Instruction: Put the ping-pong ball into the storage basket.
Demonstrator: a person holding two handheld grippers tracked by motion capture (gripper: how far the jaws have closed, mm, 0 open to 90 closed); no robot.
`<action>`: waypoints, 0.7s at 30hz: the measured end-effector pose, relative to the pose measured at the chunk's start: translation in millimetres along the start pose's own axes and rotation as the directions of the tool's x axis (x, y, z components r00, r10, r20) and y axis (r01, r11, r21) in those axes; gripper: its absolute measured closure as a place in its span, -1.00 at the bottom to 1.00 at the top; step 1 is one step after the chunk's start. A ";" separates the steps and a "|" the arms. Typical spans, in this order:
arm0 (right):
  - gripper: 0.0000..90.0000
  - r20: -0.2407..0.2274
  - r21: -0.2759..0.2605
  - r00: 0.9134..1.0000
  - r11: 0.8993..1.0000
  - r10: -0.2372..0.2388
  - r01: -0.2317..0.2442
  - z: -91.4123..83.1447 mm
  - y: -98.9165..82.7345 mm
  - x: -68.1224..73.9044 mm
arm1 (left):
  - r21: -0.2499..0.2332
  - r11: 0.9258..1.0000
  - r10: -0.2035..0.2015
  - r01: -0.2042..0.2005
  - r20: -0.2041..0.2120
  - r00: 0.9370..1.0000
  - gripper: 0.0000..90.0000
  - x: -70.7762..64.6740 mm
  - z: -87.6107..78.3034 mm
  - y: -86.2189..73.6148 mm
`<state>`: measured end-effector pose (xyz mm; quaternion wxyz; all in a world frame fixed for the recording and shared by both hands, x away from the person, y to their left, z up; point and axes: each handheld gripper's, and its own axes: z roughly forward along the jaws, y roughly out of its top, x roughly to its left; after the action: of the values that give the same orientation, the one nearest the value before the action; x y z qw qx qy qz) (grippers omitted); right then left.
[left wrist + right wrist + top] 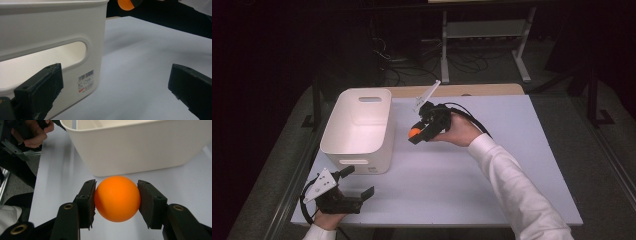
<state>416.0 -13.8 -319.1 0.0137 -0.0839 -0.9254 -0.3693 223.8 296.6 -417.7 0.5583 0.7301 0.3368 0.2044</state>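
An orange ball (pixel 117 198) is clamped between the two black jaws of my right gripper (pixel 116 199). In the high view that gripper (pixel 415 134) hovers over the table just right of the white bin (pixel 357 127), with the orange ball (pixel 413 133) at its tip. My left gripper (pixel 360 181) rests at the near left corner of the table, jaws wide apart and nothing between them. In the left gripper view its fingers (pixel 40 91) frame the bin's end wall (pixel 50 45) with its handle slot, and the ball (pixel 126 3) peeks in at the top edge.
The white bin's inside looks bare from above. It stands on a pale table top (pixel 492 170) with open surface to the right and front. A barcode label (pixel 85 81) sits on the bin's near wall. Metal frames and cables lie on the dark floor beyond.
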 end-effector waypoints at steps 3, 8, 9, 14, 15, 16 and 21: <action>0.10 -0.001 -0.002 1.000 1.000 -0.004 0.004 0.1 5.5 0.5 | -0.003 1.000 -0.003 0.003 0.001 1.000 -1.00 -0.1 0.0 -0.1; 0.10 -0.003 -0.007 1.000 1.000 -0.018 0.018 -0.5 13.5 0.7 | -0.002 1.000 -0.002 0.002 0.002 1.000 -1.00 0.3 0.0 -0.2; 0.10 0.003 -0.008 1.000 1.000 -0.021 0.021 -0.8 14.7 0.6 | -0.001 1.000 -0.002 0.002 0.001 1.000 -1.00 0.3 -0.1 -0.2; 0.10 0.002 -0.008 1.000 1.000 -0.023 0.023 -2.3 21.7 -0.1 | -0.003 1.000 -0.002 0.002 0.001 1.000 -1.00 0.5 -0.3 -0.2; 0.10 0.001 -0.008 1.000 1.000 -0.021 0.021 -2.8 23.2 0.3 | 0.000 1.000 -0.002 0.002 -0.001 1.000 -1.00 0.4 -0.4 -0.2; 0.10 0.000 -0.015 1.000 0.999 -0.028 0.028 -2.9 24.6 0.0 | 0.002 1.000 0.000 0.000 -0.001 1.000 -1.00 0.4 -0.6 -0.1; 0.10 0.001 -0.017 0.999 0.999 -0.035 0.035 -4.2 30.6 1.0 | -0.001 1.000 0.010 -0.010 0.000 1.000 -1.00 1.2 -0.5 0.1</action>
<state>419.9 5.2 -295.2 0.0064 -0.0680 -0.9236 -0.3773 224.4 297.8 -417.5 0.5579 0.7314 0.3330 0.2073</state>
